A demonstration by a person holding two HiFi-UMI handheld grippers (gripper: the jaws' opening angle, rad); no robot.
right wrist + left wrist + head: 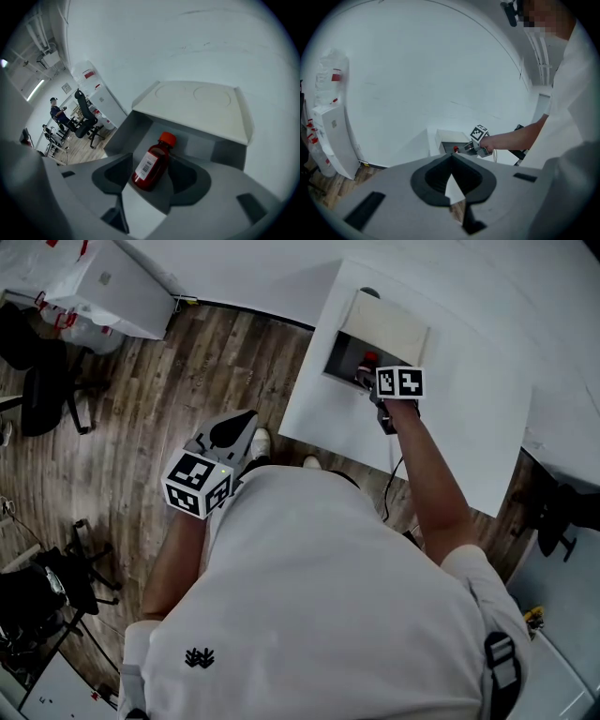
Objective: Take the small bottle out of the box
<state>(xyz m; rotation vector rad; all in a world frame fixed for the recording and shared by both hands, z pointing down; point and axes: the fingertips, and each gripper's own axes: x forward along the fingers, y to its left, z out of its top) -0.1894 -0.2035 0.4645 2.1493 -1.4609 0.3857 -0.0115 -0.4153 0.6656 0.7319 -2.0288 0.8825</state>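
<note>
A small dark-red bottle (150, 165) with an orange-red cap and a white barcode label lies on its side in the open grey box (140, 126), whose pale lid (197, 105) is folded back. My right gripper (153, 160) reaches into the box with its jaws spread wide. The bottle lies between the pads, and neither pad presses on it. In the head view the right gripper (362, 379) is at the box (384, 326) on the white table (450, 427), with a bit of red bottle (369, 358) showing. My left gripper (244, 418) hangs over the floor, shut and empty.
The box sits at the table's far left corner. Left of the table is wood floor with a black office chair (42, 381) and a white cabinet (103, 282). In the right gripper view a person (57, 111) sits far off among chairs.
</note>
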